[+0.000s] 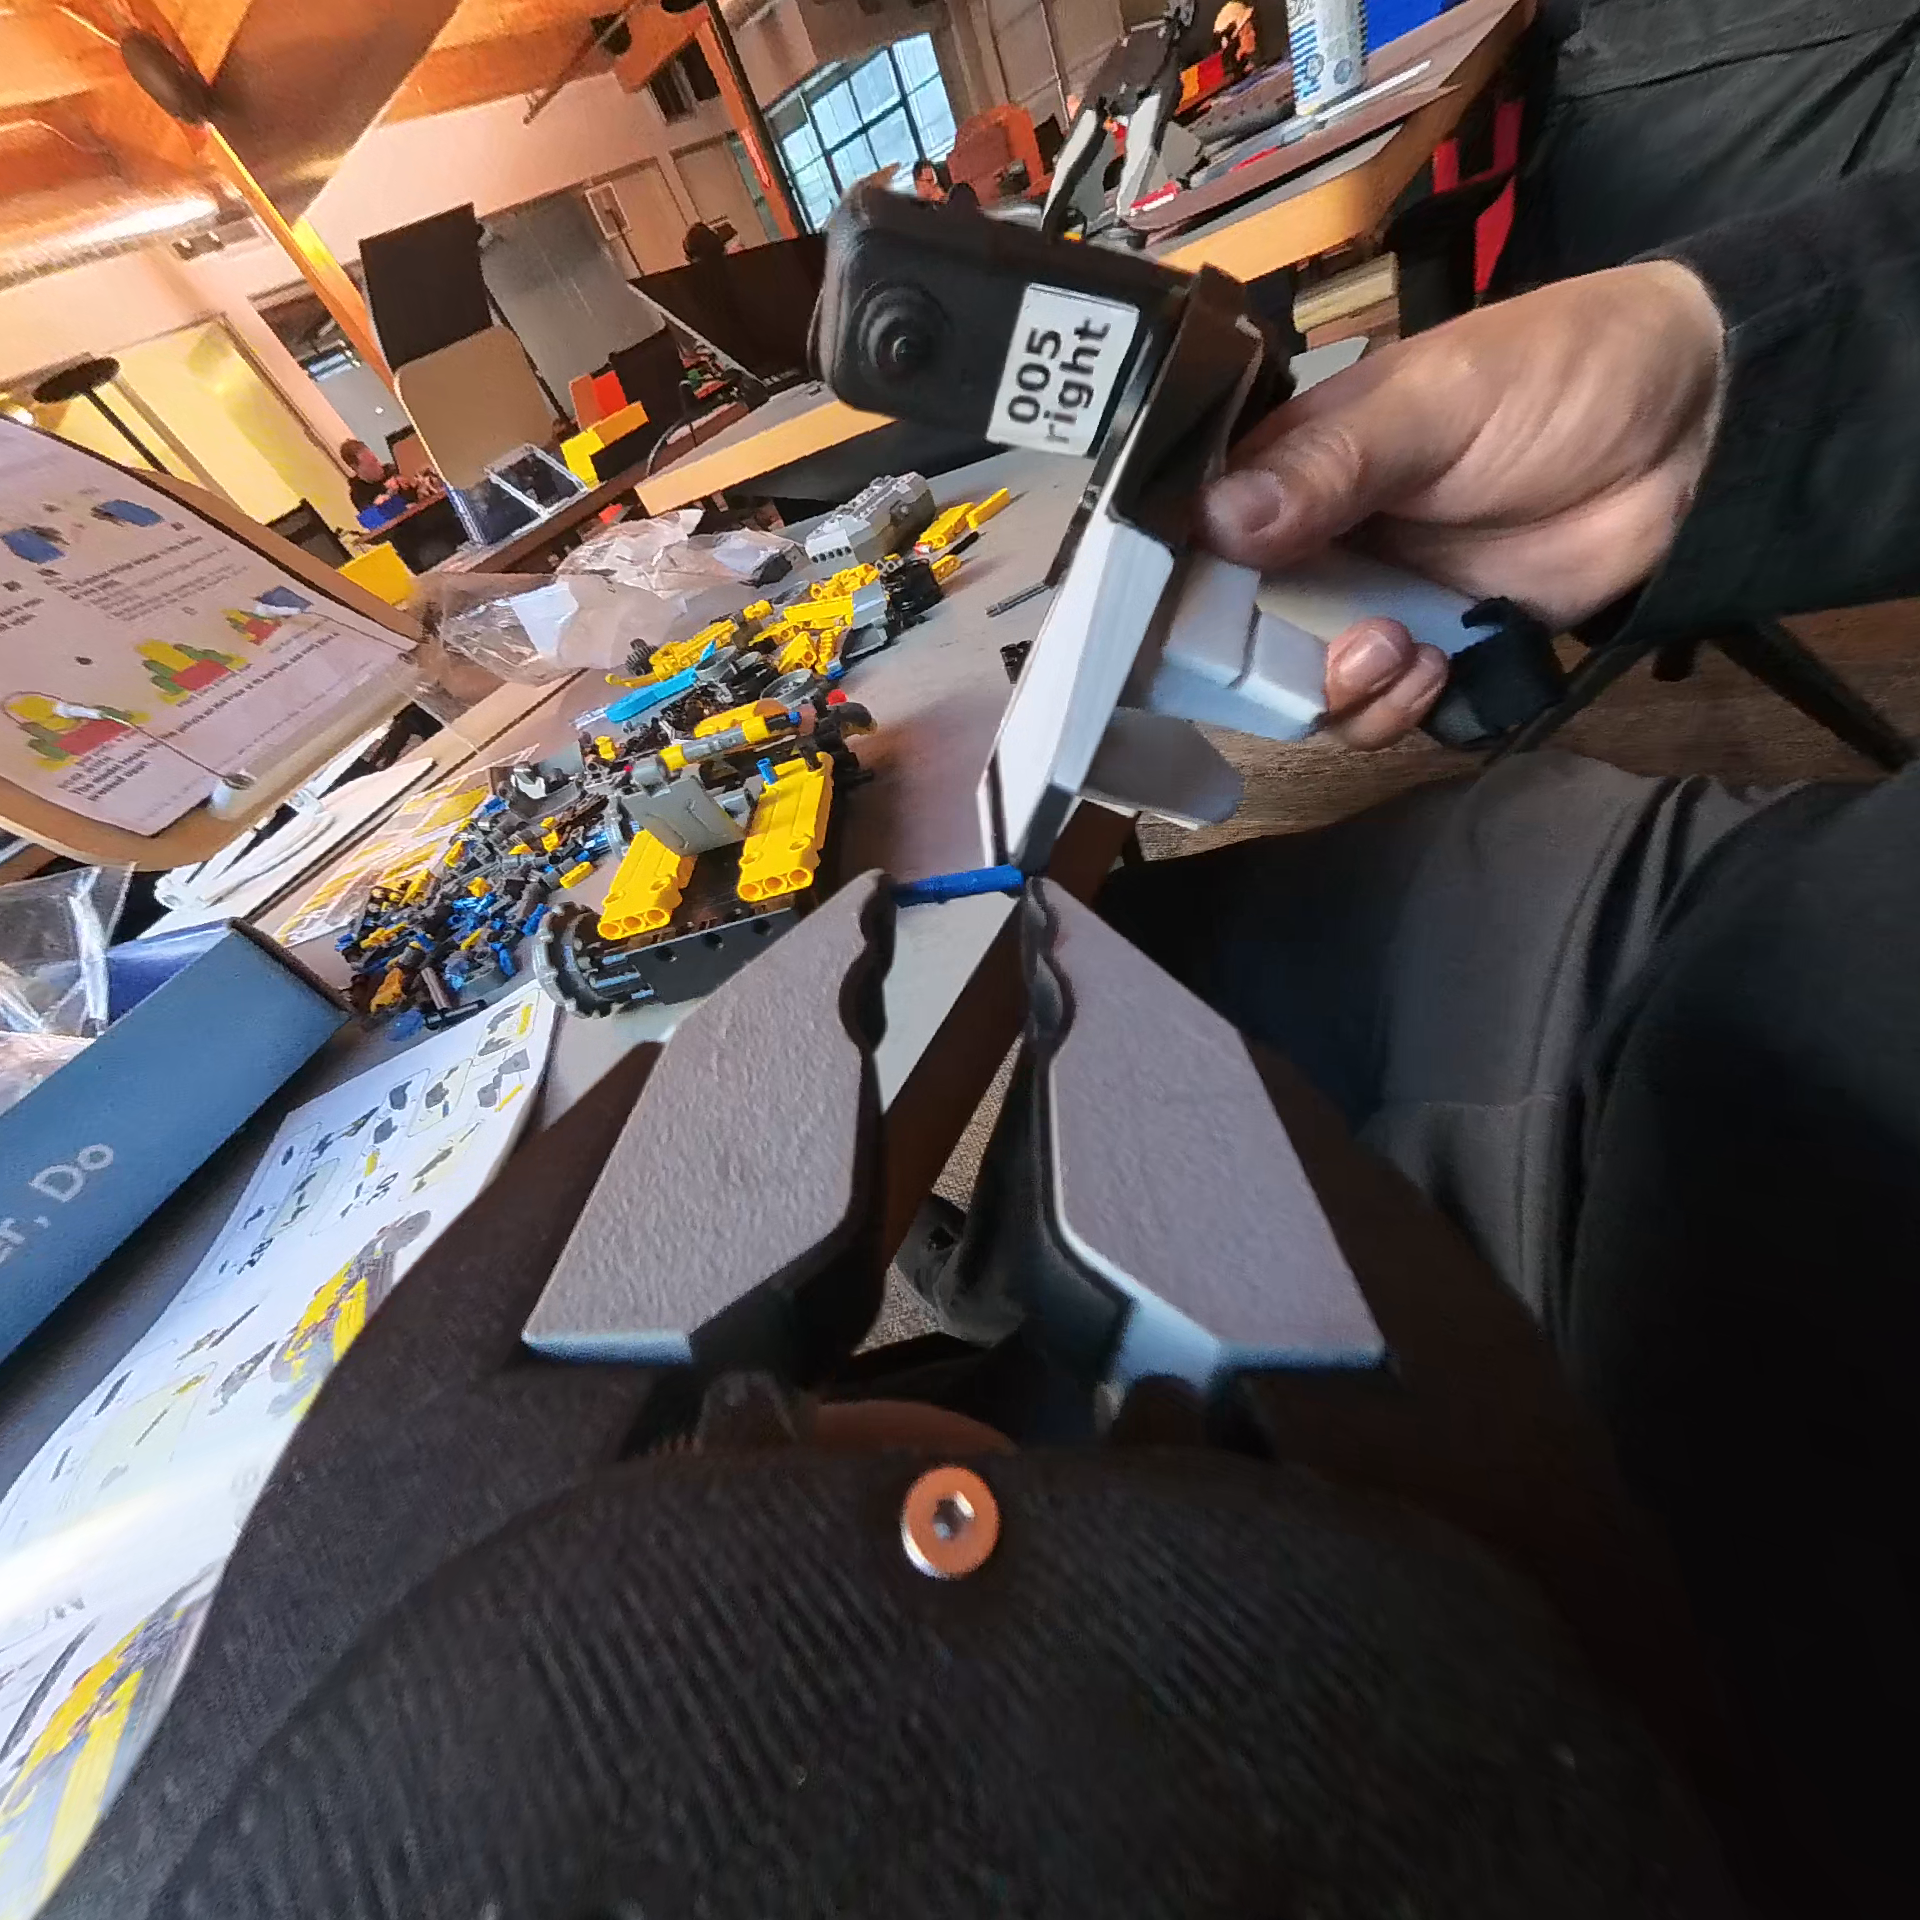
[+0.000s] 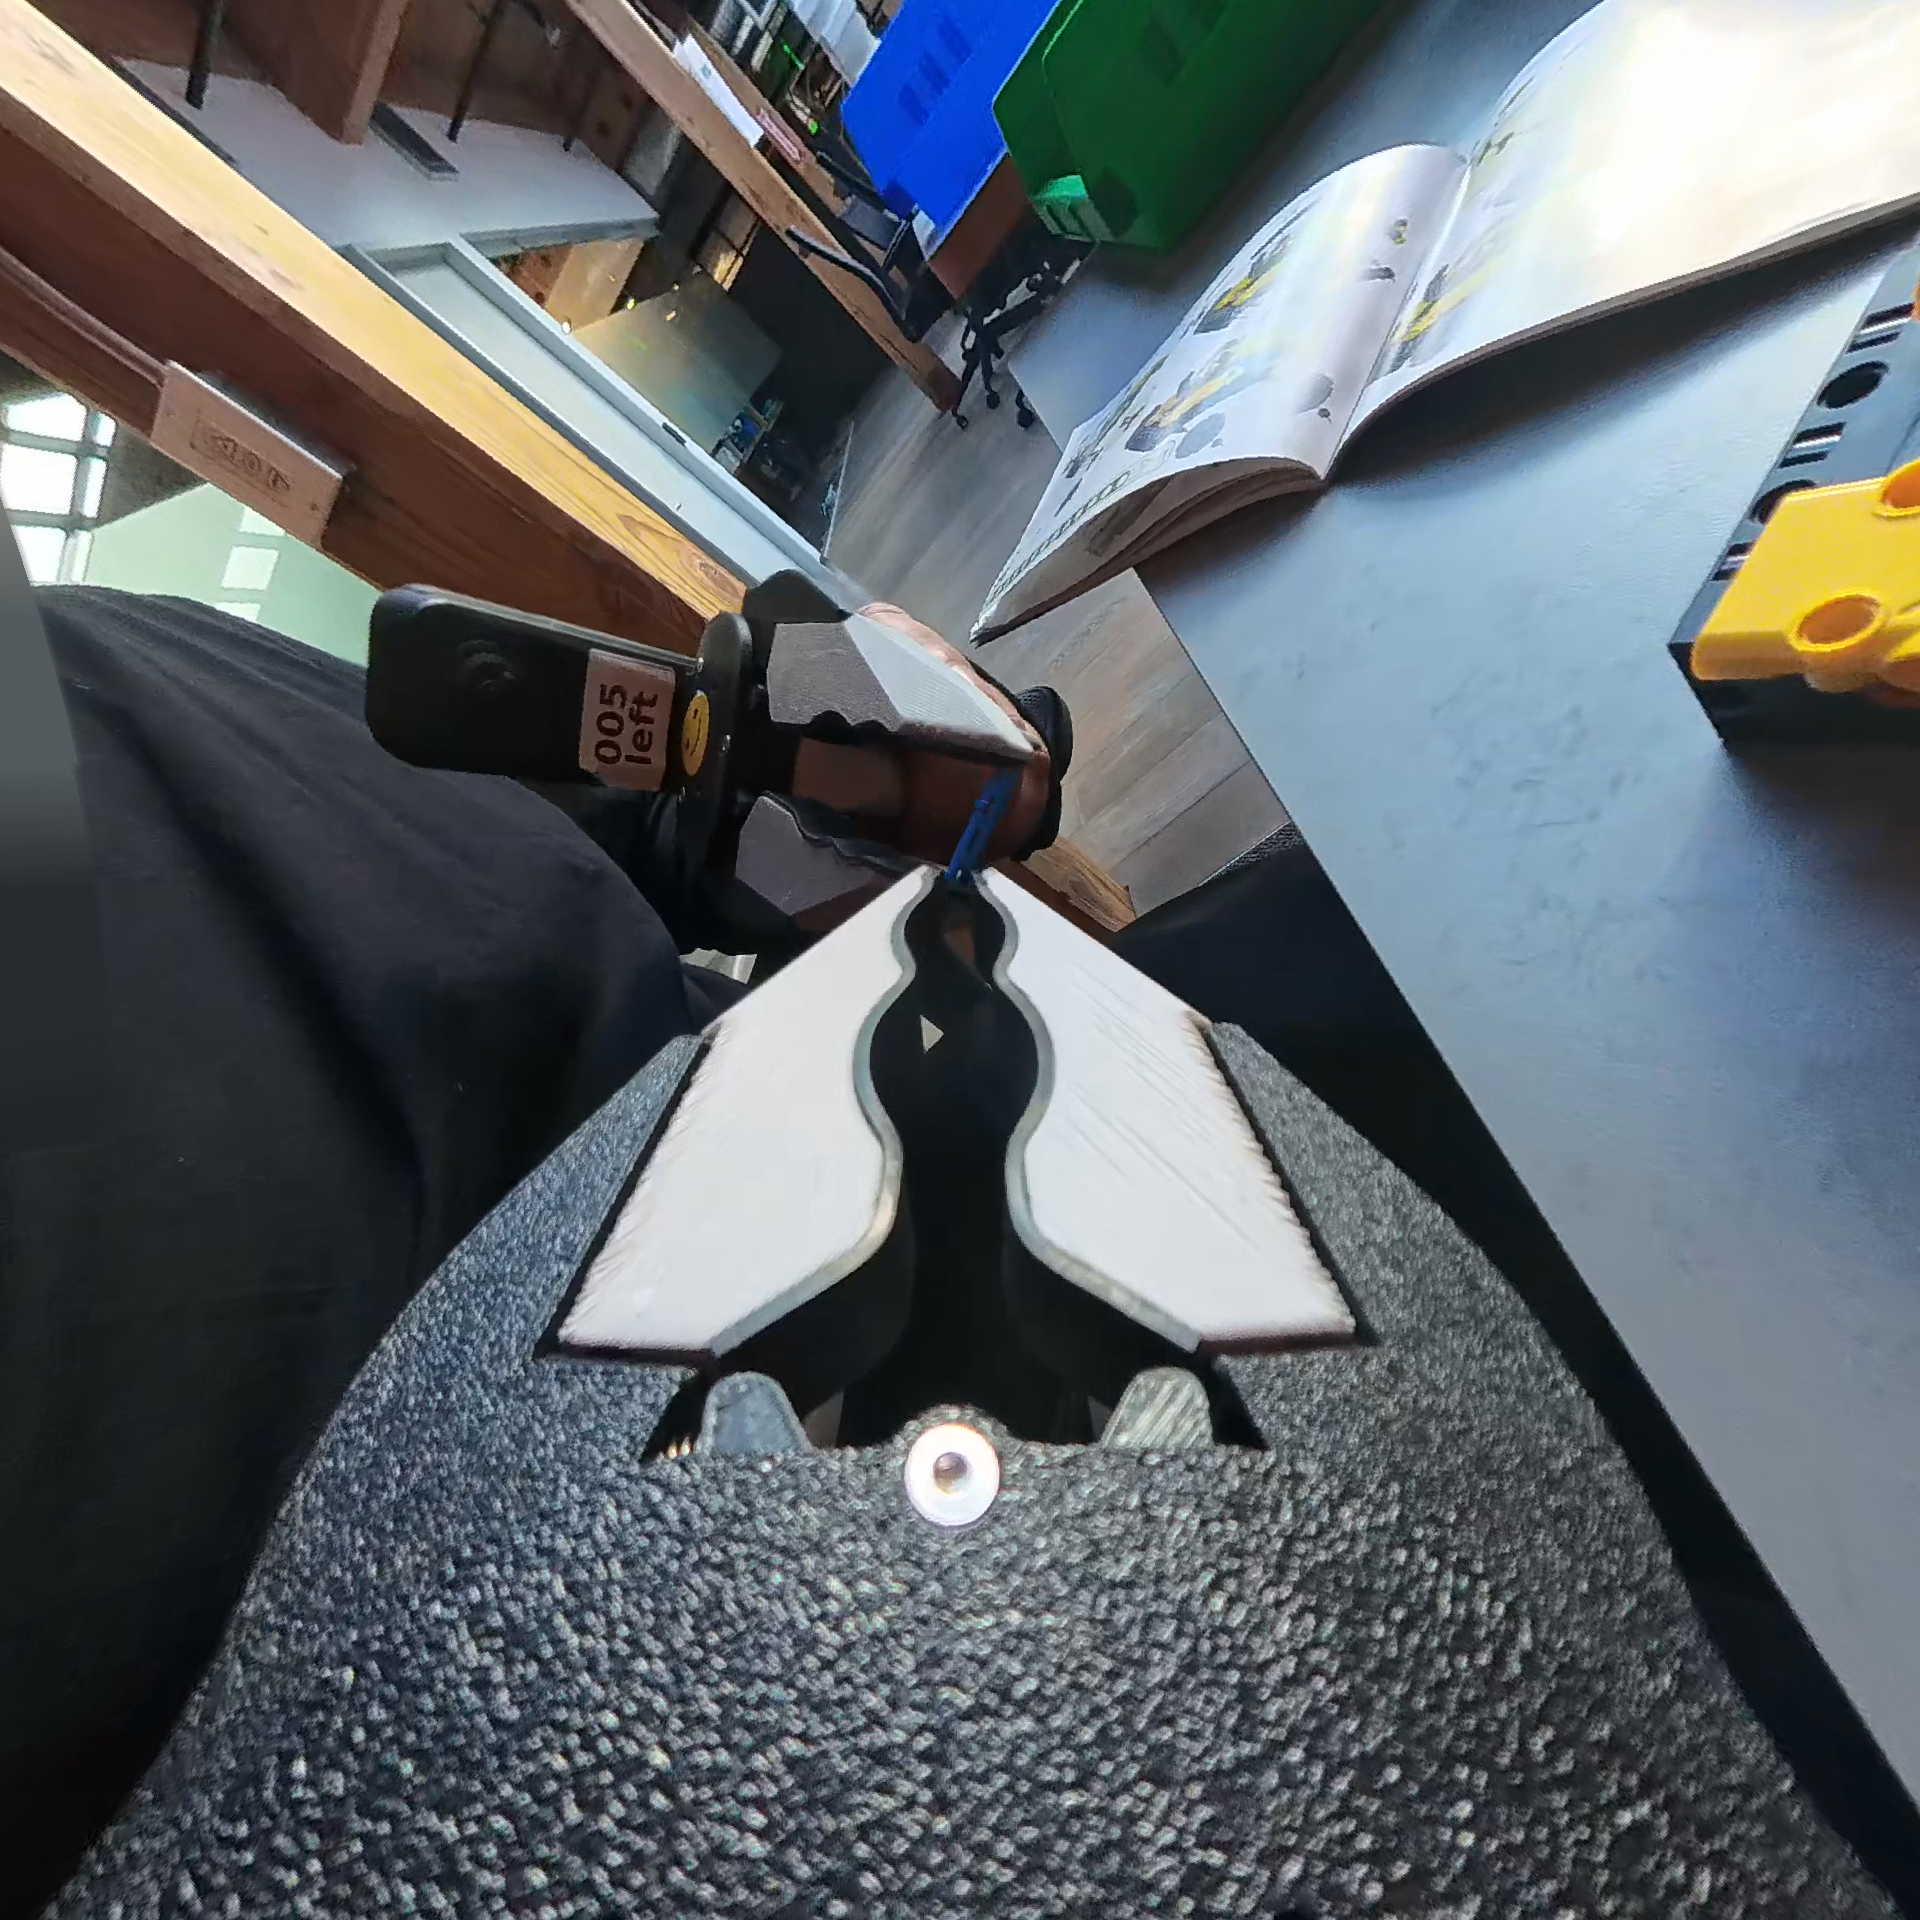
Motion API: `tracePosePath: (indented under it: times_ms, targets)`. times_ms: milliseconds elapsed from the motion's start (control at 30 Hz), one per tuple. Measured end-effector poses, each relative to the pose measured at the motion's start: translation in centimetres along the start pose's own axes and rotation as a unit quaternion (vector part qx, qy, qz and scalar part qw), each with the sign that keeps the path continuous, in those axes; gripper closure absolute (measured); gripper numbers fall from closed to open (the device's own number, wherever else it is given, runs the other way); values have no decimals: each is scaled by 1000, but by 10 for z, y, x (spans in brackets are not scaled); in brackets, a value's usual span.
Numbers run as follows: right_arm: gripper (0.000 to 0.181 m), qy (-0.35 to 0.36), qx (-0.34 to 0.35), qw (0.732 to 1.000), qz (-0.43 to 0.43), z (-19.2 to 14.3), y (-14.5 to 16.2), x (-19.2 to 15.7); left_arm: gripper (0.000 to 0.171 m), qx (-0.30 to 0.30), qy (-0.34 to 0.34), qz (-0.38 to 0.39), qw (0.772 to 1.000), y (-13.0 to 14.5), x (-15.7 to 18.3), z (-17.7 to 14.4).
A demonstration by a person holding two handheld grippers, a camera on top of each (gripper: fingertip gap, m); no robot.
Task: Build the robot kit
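Note:
A short blue pin (image 1: 956, 888) hangs in the air in front of the grey table's edge (image 1: 935, 727), above a person's lap. My left gripper (image 1: 954, 896) is shut on it lengthwise, one pin end against each fingertip. My right gripper (image 1: 1013, 862), held in a hand (image 1: 1455, 468), comes down from above and pinches the pin's right end. In the right wrist view my right gripper (image 2: 951, 881) is shut on the lower end of the pin (image 2: 982, 816). The left gripper (image 2: 971, 812) holds the pin there, its upper fingertip on the pin's top end.
Loose yellow, blue and black building pieces (image 1: 520, 914) and a half-built yellow and grey model (image 1: 707, 862) lie on the table. An open instruction booklet (image 2: 1299, 343), a blue box (image 1: 135, 1122), plastic bags (image 1: 623, 592) and a propped picture sheet (image 1: 156, 644) are nearby. My left and right fingertips are right by each other.

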State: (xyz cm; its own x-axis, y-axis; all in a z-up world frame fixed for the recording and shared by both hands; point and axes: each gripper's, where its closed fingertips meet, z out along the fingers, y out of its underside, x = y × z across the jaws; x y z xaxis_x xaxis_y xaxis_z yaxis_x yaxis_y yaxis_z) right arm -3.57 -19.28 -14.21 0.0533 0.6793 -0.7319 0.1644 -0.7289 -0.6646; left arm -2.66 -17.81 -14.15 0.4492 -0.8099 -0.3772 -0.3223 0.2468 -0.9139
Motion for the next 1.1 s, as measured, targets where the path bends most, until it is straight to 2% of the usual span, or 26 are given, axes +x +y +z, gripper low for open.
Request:
tracePosePath:
  times_ms: [300,500,633,733,867,1000,1100]
  targets:
    - [170,-15,-9,1000,13,-7,-1,2,150,3,9,29,1000,-1,6,0]
    - [166,-23,-35,999,24,0,7,0,151,-7,0,124,992,-1,16,1]
    - [174,-15,-47,999,1,5,11,-1,151,-10,-11,153,988,-1,17,0]
    - [174,-14,-39,999,-5,6,7,-2,151,2,-17,114,993,-5,12,-2]
    - [176,0,12,1000,-24,5,-11,-3,148,22,-13,-4,1000,-8,-2,-6]
    - [176,-17,89,996,-10,2,-34,-5,150,22,18,-94,995,-4,-4,-5]
    - [176,-19,113,993,-17,5,-37,-4,151,31,52,-157,986,-6,2,-4]
